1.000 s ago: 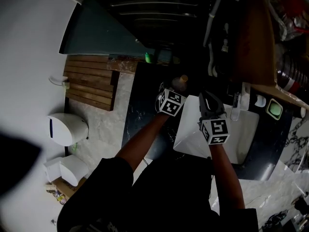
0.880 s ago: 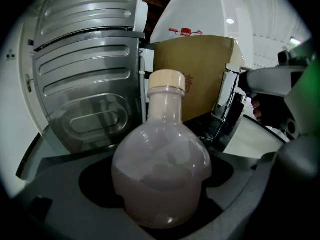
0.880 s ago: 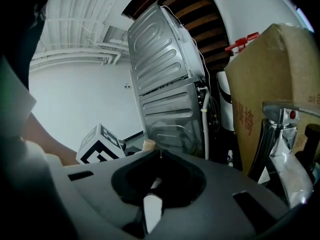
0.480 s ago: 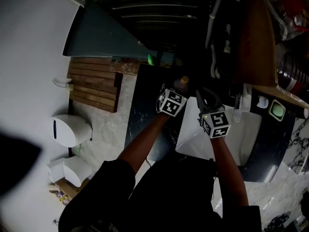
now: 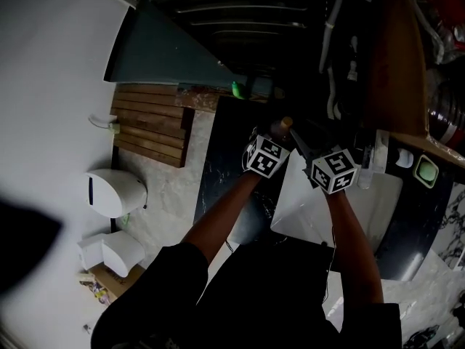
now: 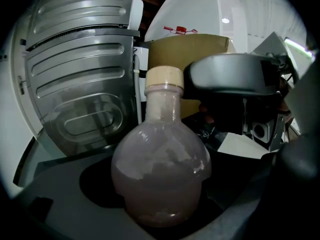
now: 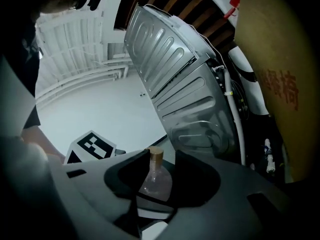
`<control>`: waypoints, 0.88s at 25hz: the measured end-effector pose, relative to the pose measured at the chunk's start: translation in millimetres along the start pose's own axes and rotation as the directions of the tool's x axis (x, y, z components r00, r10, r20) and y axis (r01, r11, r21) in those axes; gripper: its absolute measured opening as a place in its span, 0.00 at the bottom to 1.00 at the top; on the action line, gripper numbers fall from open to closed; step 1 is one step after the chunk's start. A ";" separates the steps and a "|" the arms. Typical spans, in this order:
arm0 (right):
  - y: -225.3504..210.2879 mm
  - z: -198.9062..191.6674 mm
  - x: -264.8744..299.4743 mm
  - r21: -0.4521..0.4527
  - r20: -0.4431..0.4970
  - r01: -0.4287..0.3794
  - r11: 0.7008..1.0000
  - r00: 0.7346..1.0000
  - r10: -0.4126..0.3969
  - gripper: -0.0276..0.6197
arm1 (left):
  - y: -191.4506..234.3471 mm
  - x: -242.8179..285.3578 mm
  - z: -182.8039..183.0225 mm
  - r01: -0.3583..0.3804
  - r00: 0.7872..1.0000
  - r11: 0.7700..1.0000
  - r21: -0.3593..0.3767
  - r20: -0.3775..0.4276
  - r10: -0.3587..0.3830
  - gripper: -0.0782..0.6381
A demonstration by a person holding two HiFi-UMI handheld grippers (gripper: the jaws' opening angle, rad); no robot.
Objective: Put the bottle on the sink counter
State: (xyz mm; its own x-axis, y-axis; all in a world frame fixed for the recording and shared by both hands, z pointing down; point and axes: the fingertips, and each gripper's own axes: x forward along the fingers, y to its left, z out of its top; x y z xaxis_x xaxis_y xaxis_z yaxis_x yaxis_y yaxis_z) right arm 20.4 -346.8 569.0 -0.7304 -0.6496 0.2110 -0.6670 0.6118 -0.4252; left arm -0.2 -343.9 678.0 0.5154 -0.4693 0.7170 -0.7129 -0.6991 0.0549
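Bottle at the sink: I have the left gripper [image 5: 277, 137] clamped on the round belly of the bottle [image 6: 160, 169], a clear flask with cloudy contents and a cream cap. It stands upright between the jaws. From the head view it sits at the far end of the dark counter [image 5: 221, 166], just left of the far-left corner of the white sink basin [image 5: 374, 213]. I cannot tell whether its base rests on the counter or hangs just above it.

My right gripper [image 7: 157, 160] comes in from the right, close beside the bottle's neck. Its jaws have just been opening and now stand spread. The capped neck shows in the gap between their tips, and the pads do not press on it. In the left gripper view, one grey jaw of the right gripper sits just right of the cap.

Behind the bottle rises a ribbed metal panel [image 6: 75, 59], with a brown cardboard box [image 6: 190, 49] to its right. A wooden slatted mat [image 5: 149, 122] lies on the pale floor, left of the counter.
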 end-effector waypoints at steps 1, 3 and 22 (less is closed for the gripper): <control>0.6 0.5 2.1 0.001 0.005 -0.013 1.000 1.000 0.013 0.27 | 0.6 0.0 0.1 0.003 1.000 1.000 -0.003 -0.001 -0.003 0.69; 0.3 0.7 4.1 0.008 0.016 -0.039 0.999 0.999 0.039 0.27 | 1.7 -0.4 0.1 0.005 1.000 1.000 -0.012 -0.004 -0.005 0.69; 19.2 -1.4 26.8 -0.099 -0.046 -0.169 0.981 0.985 0.165 0.28 | -2.0 -1.0 -1.2 -0.006 1.000 1.000 0.025 0.000 0.006 0.69</control>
State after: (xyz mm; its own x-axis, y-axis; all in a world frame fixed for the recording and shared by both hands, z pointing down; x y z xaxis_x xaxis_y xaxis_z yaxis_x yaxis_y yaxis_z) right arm -12.2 -351.8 567.8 -0.8366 -0.5180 0.1781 -0.5450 0.7547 -0.3652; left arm 0.1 -341.4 678.0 0.5112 -0.4736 0.7172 -0.7037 -0.7097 0.0329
